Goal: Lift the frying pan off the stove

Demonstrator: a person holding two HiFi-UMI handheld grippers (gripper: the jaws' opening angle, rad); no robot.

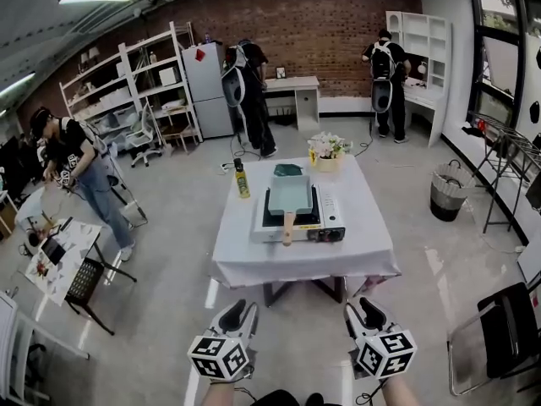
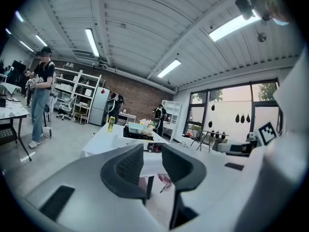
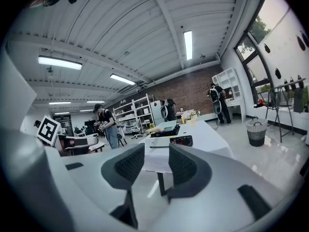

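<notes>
Though unreadable, label on yellow bottle (image 1: 243,181) near stove (image 1: 330,216)

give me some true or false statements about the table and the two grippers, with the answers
The frying pan sits on the stove. True.
The left gripper holds the frying pan. False: its fingers are apart and empty, short of the table.
The right gripper is empty. True.
The yellow bottle stands right of the stove. False: in the head view it stands left of it.
</notes>
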